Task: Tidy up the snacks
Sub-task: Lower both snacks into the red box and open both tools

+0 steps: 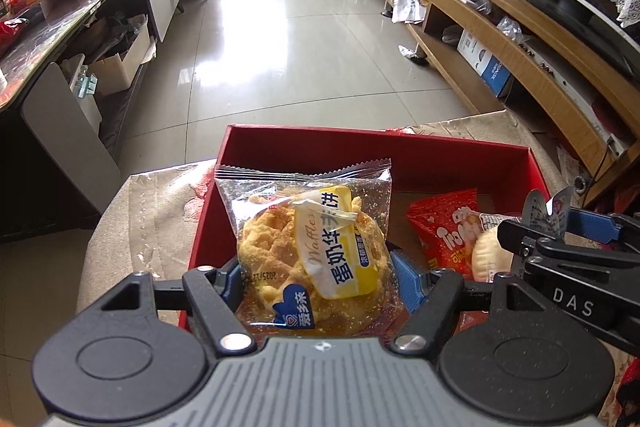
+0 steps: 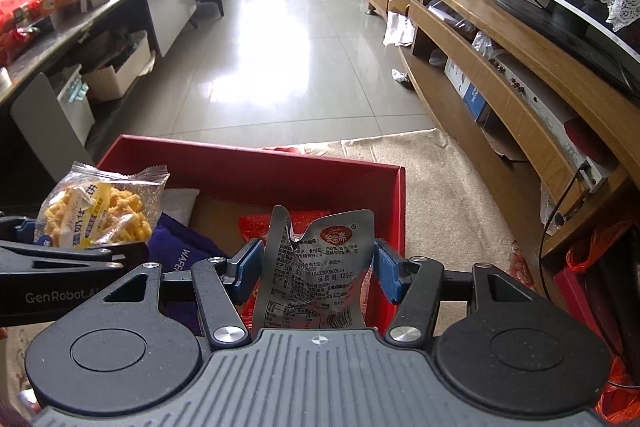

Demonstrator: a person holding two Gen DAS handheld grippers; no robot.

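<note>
The left hand-held gripper (image 1: 316, 279), black with blue pads, pinches a clear plastic packet of golden waffle cake with a yellow label (image 1: 308, 243), holding it upright above the near left part of an open red cardboard box (image 1: 360, 151). The right hand-held gripper (image 2: 318, 269) pinches a crumpled silver foil snack pouch with small printed text and a red heart logo (image 2: 320, 267), also upright over the same box, toward its right wall. Inside the box lie a red snack bag with white lettering (image 1: 448, 231), a pale round cake in clear wrap (image 1: 490, 257) and a dark purple wafer packet (image 2: 180, 251). The box rests on a beige cloth-covered surface (image 2: 448, 187), with the shiny tiled floor (image 1: 288, 47) beyond it.
</note>
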